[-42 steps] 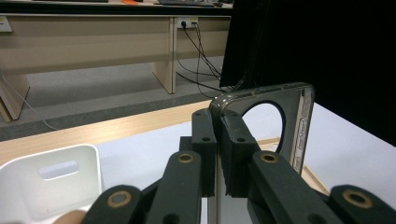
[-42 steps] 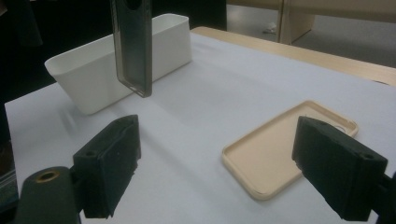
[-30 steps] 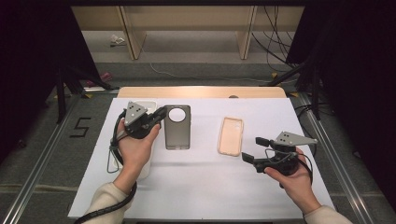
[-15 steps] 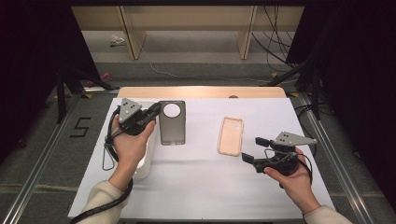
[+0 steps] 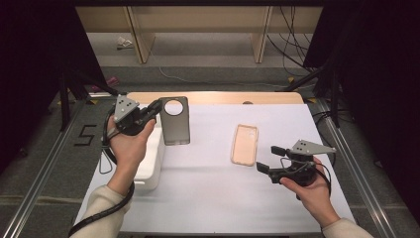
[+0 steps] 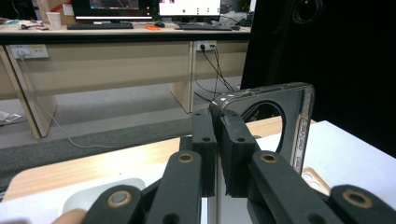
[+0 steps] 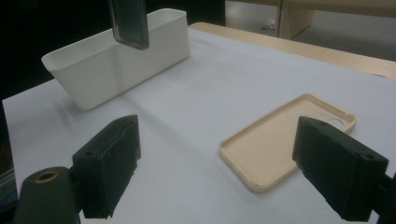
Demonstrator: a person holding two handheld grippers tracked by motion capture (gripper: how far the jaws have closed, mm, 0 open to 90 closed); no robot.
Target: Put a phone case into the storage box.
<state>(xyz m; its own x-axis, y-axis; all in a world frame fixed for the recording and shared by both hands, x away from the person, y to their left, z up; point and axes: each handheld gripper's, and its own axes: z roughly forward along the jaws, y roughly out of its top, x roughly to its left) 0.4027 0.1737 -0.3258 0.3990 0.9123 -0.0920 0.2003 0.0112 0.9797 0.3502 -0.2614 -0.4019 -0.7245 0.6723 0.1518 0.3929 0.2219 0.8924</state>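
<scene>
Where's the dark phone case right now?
The dark phone case is off the table at the high view's left, clamped in the left tongs, just above and beside the white bin.

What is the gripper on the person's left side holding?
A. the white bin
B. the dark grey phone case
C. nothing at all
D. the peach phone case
B: the left gripper has its jaws pinched shut on the edge of the dark grey phone case, lifted off the table, while the peach phone case lies flat on the white sheet.
</scene>
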